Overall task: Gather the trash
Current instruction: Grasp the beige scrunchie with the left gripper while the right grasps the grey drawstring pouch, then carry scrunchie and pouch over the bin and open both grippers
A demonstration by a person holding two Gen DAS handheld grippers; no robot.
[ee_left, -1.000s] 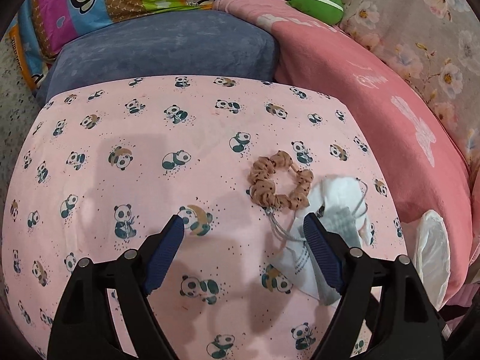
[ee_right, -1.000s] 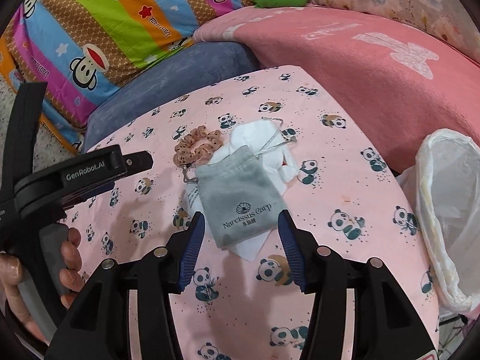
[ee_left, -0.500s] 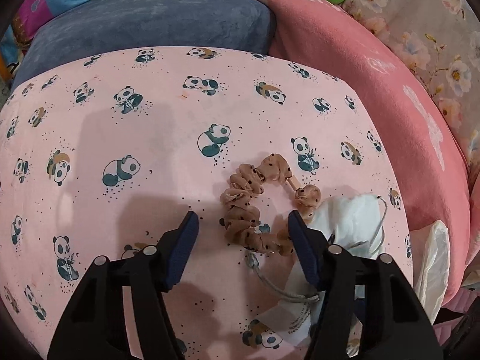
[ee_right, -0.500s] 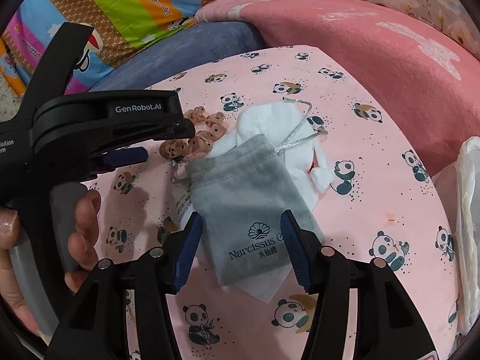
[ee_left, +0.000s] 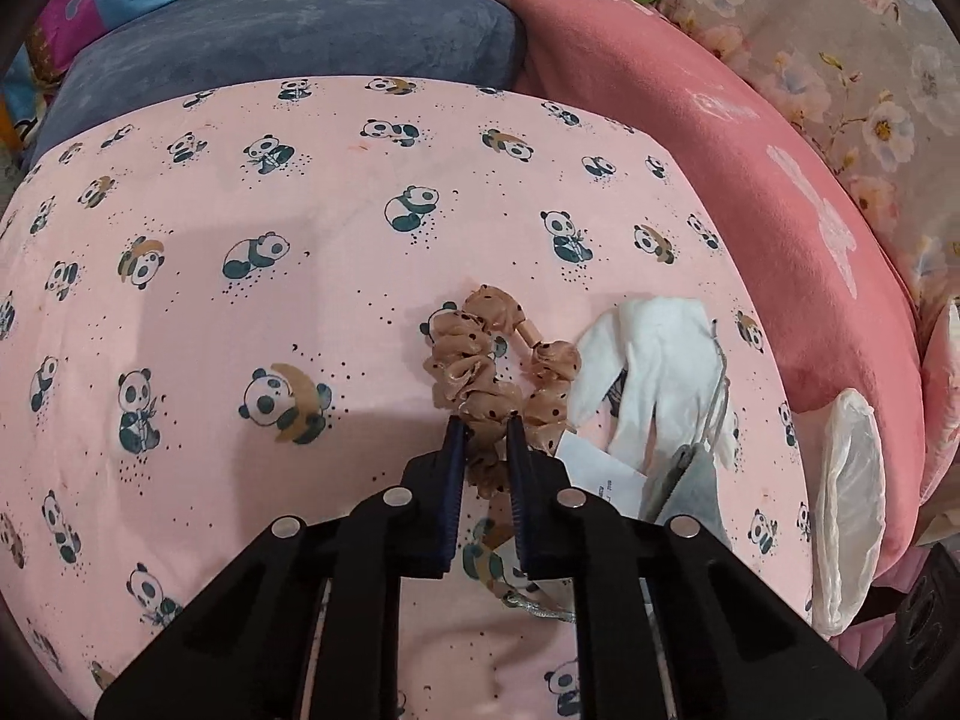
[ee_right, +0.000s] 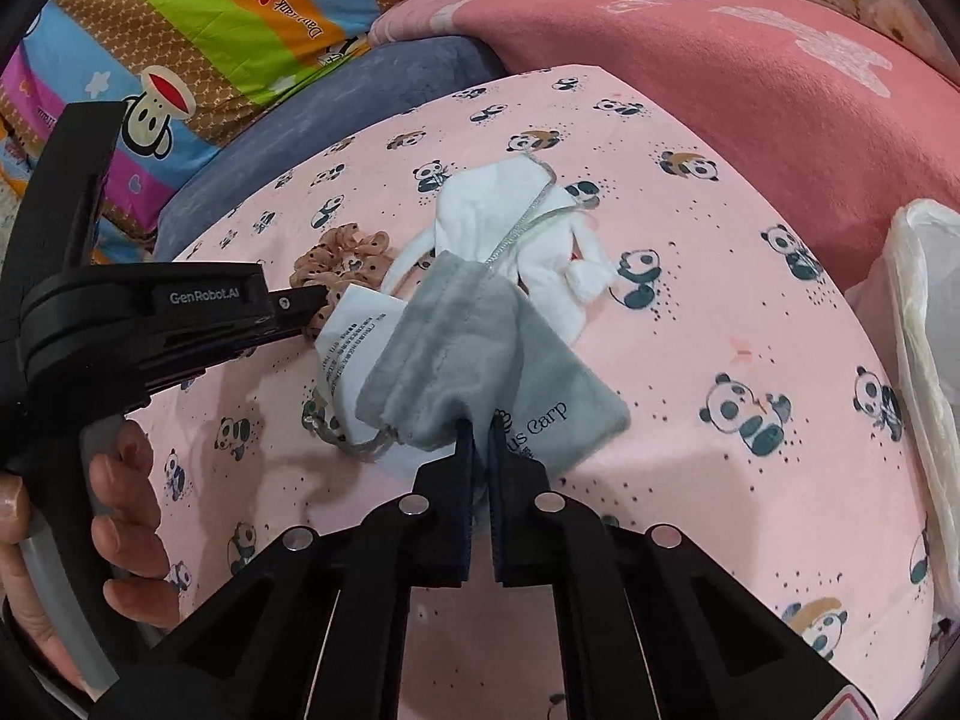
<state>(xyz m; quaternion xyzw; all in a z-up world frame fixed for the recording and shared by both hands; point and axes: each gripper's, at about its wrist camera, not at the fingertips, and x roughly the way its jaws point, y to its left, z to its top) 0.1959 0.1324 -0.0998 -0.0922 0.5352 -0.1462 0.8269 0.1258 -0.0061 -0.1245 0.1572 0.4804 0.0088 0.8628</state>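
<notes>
Trash lay in a small cluster on the pink panda-print cover (ee_left: 252, 192), toward its right side. It comprised four items. First, a tan scrunchie (ee_left: 480, 360) with dark dots, ruffled and looped in a ring. Second, a grey drawstring pouch (ee_right: 480, 354) of soft cloth, printed in dark letters with a shell mark, its neck gathered and creased. Third, a white cloth piece (ee_right: 516, 222) with long tails and a silver cord across it, lying just beyond the pouch and partly under it. Fourth, a white printed paper slip (ee_right: 354, 336), tucked under the pouch's left edge and touching the scrunchie.

Left gripper (ee_left: 485, 429) was clamped on the near side of the scrunchie, the fabric bunched between its blue pads. Right gripper (ee_right: 482, 426) was pinched on the near edge of the pouch, its fingers almost together with grey cloth caught between them.

A white plastic bag (ee_right: 924, 330) stood open at the right edge of the cover, apart from the cluster. A blue cushion (ee_left: 288, 24) and a pink blanket (ee_left: 750, 180) lay beyond.
</notes>
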